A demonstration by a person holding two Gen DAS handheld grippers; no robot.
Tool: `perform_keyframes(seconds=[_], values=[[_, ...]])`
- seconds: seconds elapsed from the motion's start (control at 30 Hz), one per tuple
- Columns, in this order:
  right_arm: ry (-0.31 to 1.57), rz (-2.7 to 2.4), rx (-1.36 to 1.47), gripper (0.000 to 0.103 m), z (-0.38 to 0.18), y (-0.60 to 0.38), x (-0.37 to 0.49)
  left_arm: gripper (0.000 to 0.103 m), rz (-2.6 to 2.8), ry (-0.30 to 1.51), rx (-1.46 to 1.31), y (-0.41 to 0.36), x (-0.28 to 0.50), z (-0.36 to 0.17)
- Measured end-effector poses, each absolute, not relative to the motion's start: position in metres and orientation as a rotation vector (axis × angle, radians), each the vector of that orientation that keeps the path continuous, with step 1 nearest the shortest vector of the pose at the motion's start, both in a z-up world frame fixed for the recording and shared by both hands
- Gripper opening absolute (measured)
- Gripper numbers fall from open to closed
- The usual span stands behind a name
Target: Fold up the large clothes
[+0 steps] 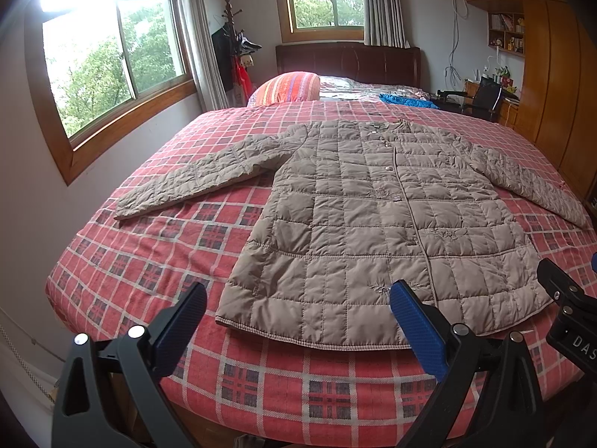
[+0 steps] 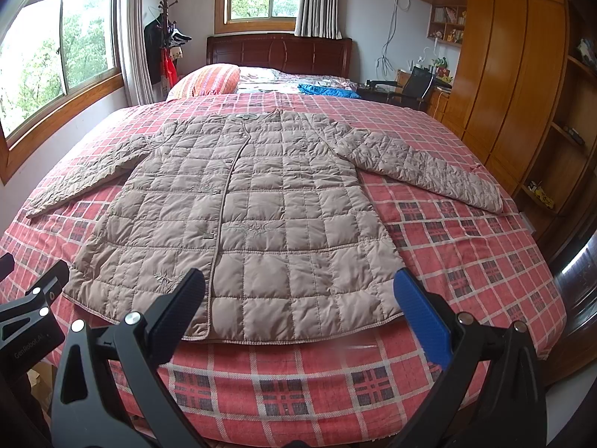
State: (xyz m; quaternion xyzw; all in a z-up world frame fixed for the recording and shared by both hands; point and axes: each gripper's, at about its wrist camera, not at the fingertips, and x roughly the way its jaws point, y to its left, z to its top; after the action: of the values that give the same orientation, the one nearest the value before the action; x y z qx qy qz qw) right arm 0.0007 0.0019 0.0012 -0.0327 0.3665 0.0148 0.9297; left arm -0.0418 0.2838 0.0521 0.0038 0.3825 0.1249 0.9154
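Observation:
A beige quilted jacket (image 1: 373,205) lies flat and buttoned on the red plaid bed (image 1: 149,261), both sleeves spread out to the sides. Its hem faces me. My left gripper (image 1: 298,298) hovers open above the hem's left half, nothing between its fingers. In the right wrist view the same jacket (image 2: 253,209) fills the middle of the bed (image 2: 466,254). My right gripper (image 2: 298,291) hangs open over the hem's right half, holding nothing. The right gripper's body (image 1: 571,310) shows at the left view's right edge; the left gripper's body (image 2: 30,310) shows at the right view's left edge.
A striped orange pillow (image 1: 287,87) and a blue cloth (image 1: 405,99) lie near the dark headboard (image 1: 347,61). Windows and a coat stand (image 1: 233,44) line the left wall. Wooden wardrobes (image 2: 522,74) and a desk with a chair (image 2: 414,87) stand close on the right.

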Motion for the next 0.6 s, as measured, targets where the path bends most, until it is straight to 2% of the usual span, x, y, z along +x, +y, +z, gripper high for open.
perform_keyframes(seconds=[0.6], values=[[0.75,0.03,-0.066,0.1,0.0009,0.0018,0.0005,0.098,0.256,0.79,0.006,0.284,-0.0399,0.052]])
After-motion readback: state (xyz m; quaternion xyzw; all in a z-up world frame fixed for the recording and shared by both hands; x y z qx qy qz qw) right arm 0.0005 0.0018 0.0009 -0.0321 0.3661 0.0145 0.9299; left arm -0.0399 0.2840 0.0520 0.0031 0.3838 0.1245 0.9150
